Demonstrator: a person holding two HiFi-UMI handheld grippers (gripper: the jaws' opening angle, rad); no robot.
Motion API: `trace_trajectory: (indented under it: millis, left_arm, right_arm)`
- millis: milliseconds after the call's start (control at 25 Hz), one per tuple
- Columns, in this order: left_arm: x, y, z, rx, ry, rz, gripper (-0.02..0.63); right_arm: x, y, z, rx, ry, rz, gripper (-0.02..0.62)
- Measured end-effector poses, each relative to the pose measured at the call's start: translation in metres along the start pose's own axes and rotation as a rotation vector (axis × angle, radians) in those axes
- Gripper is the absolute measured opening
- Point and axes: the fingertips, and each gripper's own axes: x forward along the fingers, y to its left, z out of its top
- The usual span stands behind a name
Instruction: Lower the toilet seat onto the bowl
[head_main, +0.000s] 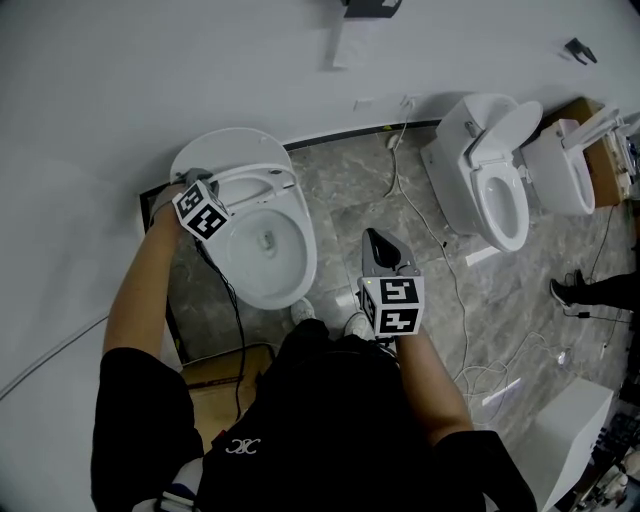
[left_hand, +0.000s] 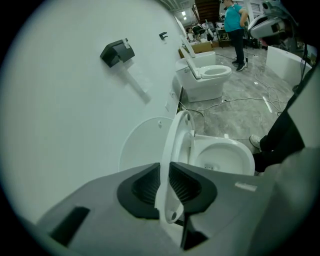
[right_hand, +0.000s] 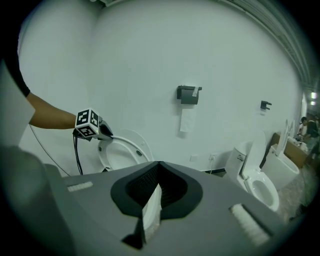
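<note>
The near toilet stands against the wall, its round lid (head_main: 222, 147) raised. The white toilet seat (head_main: 262, 182) is tilted partway between the lid and the bowl (head_main: 268, 245). My left gripper (head_main: 203, 183) is shut on the seat's rim at its left side. In the left gripper view the seat (left_hand: 177, 135) runs edge-on between the dark pads of the left gripper (left_hand: 165, 167), with the lid (left_hand: 142, 142) behind and the bowl (left_hand: 225, 157) to the right. My right gripper (head_main: 374, 238) hangs over the floor right of the bowl. In its own view the right gripper (right_hand: 159, 167) is shut on a thin white strip (right_hand: 151, 210).
Two more white toilets (head_main: 500, 190) (head_main: 560, 170) stand along the wall to the right, with cables (head_main: 450, 290) trailing over the marble floor. A paper holder (right_hand: 188, 94) hangs on the wall. A cardboard box (head_main: 225, 385) lies by my left leg, and a white block (head_main: 570, 420) stands at the lower right.
</note>
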Motion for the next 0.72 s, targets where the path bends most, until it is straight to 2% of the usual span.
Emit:
trace_trajectory:
  millis: [320,560,720]
  left_arm:
    - [-0.024,-0.071,-0.010,0.060,0.060,-0.036,0.064]
    - [-0.037,-0.136,-0.022,0.065,0.110,-0.104,0.072]
    - [-0.032,-0.173,-0.029,0.079,0.155,-0.152,0.080]
  right_arm:
    - [-0.004,-0.011,-0.040,0.029,0.043,0.065,0.008]
    - [-0.006,-0.019,-0.079,0.082,0.089,0.124,0.008]
    - [-0.003,-0.023,-0.093,0.079,0.115,0.155,0.008]
